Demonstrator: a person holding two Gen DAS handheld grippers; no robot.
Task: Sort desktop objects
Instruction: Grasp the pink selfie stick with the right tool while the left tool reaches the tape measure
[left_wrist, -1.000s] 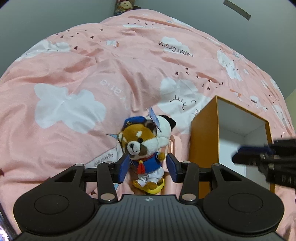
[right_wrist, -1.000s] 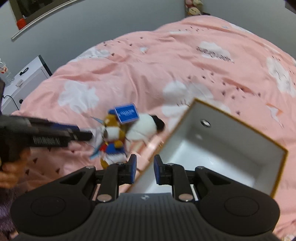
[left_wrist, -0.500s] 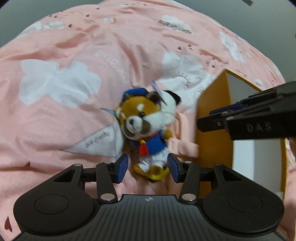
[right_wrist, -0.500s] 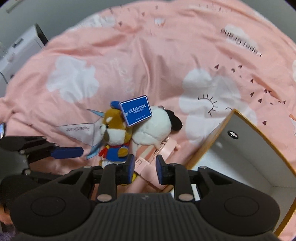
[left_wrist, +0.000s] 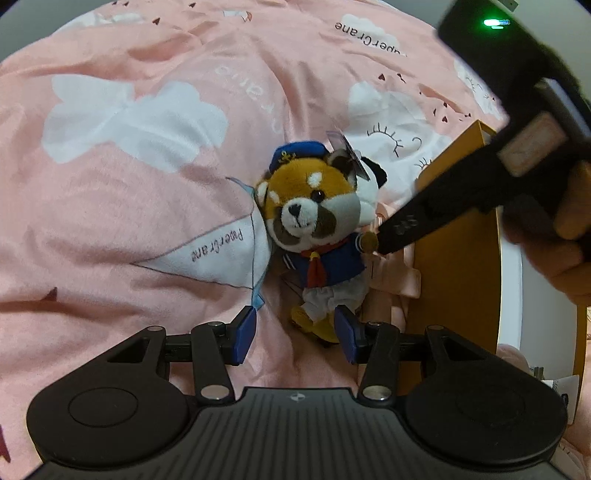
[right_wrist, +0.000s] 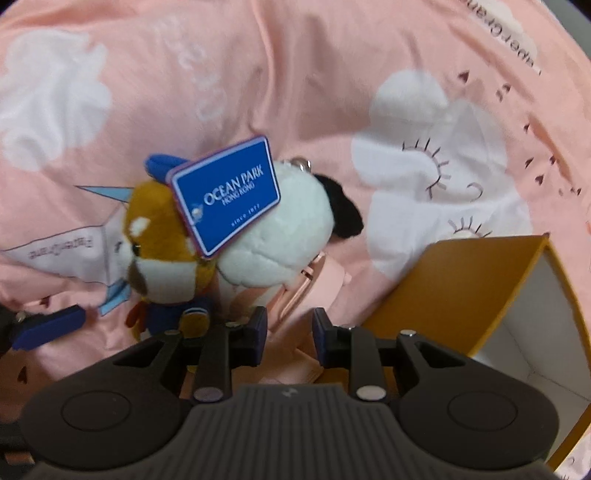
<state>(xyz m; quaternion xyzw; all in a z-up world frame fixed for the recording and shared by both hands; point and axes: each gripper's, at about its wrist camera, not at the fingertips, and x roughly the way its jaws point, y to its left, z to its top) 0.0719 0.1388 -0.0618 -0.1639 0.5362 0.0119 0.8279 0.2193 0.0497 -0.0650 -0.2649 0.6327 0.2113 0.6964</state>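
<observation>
A red panda plush (left_wrist: 314, 221) in a blue sailor suit lies on the pink bedspread, with a blue Ocean Park tag (right_wrist: 225, 199) on it. A white plush with a black ear (right_wrist: 277, 236) leans against it. My left gripper (left_wrist: 295, 330) is open, and the panda's feet sit between its jaws, untouched. My right gripper (right_wrist: 290, 326) points down over a pink object (right_wrist: 295, 295) lying beside the plushes. Its jaws are opening and the pink object shows in the gap, not pressed. In the left wrist view the right gripper's tip (left_wrist: 391, 236) is at the panda's paw.
An orange box with a white inside (right_wrist: 461, 280) stands open just right of the toys, also in the left wrist view (left_wrist: 454, 258). A person's hand (left_wrist: 554, 251) holds the right gripper above it. The bedspread (left_wrist: 129, 184) spreads out to the left and beyond.
Both grippers have come down toward the toys. The right one swung from over the box to above the pink object and its jaws widened. The panda's feet now lie between the left jaws.
</observation>
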